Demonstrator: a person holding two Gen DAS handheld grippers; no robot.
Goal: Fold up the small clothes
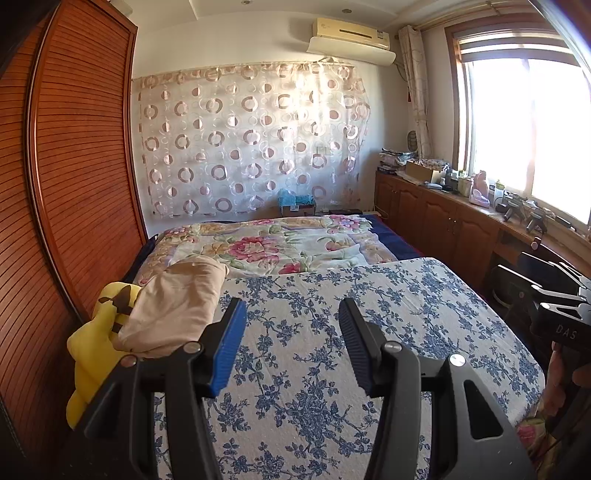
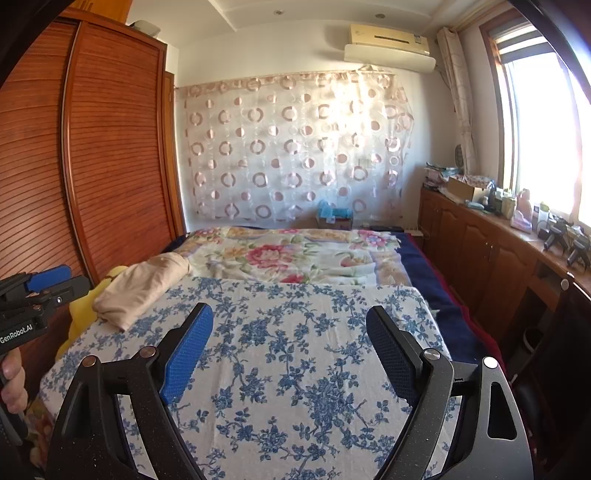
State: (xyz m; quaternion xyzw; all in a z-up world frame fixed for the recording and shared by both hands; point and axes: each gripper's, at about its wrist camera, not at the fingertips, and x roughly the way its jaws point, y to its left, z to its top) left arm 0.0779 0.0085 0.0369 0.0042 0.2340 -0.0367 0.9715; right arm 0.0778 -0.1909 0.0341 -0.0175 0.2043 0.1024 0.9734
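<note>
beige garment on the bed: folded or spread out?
Folded. The beige garment lies as a compact, layered bundle at the left edge of the blue floral cloth, partly over a yellow plush. Neither open gripper touches it.

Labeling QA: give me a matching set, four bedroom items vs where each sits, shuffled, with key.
1. beige garment
2. yellow plush toy
3. air conditioner
4. left gripper

A. high on the far wall
B. wedged between bed edge and wardrobe
C. bunched on the blue floral cover, left side
D. open above the blue floral cover

Pairs: 1-C, 2-B, 3-A, 4-D
</note>
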